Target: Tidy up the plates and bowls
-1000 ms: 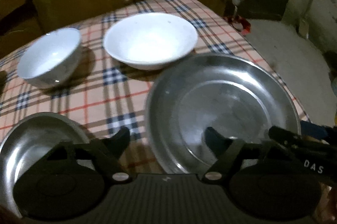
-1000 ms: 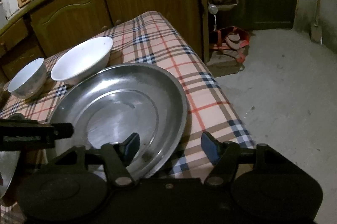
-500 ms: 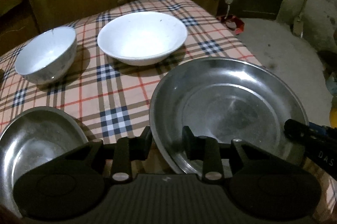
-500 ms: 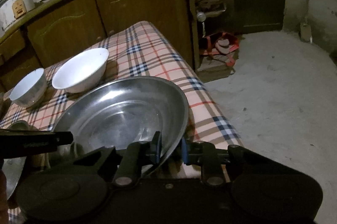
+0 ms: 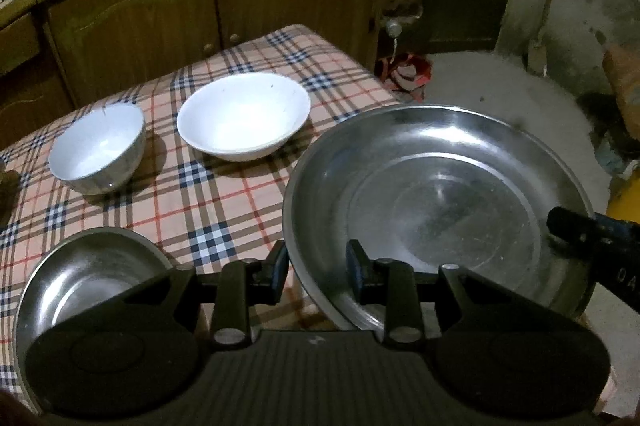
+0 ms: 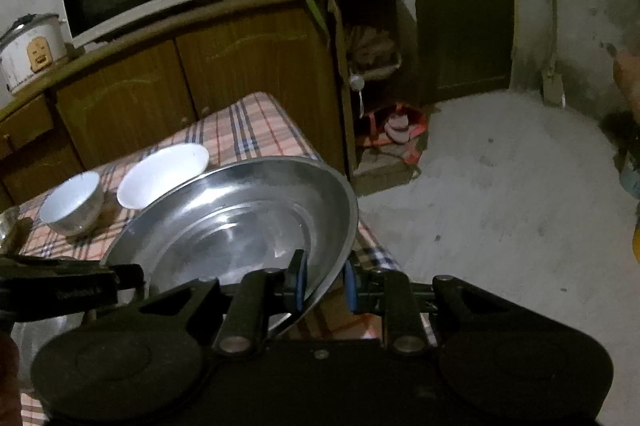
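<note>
Both claws, left claw (image 5: 316, 268) and right claw (image 6: 322, 280), pinched the large steel plate's (image 5: 436, 194) rim between them; best kept level, moving together toward the small steel plate (image 5: 96, 274).

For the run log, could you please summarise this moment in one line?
large steel plate | held: left gripper, right gripper | lifted off checked tablecloth

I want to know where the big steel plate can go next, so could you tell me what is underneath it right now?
The large steel plate is held up by both grippers. Beneath its near edge the checked tablecloth shows, bare there. Whatever lies under the plate's middle is covered.
</note>
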`<state>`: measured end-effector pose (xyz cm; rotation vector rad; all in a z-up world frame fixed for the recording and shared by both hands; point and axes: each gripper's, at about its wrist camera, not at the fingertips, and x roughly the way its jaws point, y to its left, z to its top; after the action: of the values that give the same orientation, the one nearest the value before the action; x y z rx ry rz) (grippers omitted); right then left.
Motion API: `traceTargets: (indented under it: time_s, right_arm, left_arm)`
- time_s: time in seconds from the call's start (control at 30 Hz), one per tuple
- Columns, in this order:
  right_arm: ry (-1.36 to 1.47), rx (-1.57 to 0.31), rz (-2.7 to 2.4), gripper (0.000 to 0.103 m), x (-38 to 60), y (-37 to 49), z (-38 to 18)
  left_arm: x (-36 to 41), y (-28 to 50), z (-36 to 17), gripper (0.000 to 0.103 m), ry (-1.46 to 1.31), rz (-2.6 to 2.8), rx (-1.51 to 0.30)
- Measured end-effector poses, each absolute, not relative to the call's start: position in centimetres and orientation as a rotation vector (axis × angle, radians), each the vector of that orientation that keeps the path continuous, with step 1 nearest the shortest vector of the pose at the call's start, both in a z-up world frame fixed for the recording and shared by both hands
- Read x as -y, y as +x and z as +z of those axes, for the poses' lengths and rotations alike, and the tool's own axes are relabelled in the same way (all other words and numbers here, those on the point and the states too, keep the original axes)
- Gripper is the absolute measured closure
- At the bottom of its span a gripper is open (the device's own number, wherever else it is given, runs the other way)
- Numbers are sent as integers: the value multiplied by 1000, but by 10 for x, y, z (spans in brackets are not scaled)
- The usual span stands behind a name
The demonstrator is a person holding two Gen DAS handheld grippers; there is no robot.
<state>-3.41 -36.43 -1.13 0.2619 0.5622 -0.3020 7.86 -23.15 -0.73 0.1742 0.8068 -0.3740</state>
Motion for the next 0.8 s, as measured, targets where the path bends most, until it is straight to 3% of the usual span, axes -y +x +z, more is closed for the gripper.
traceTargets:
  time_s: [0.8]
  right_arm:
    - [209,-444,-280,78,326,-74,42]
  left_arm:
    - [196,28,52,71,139,-354,-678]
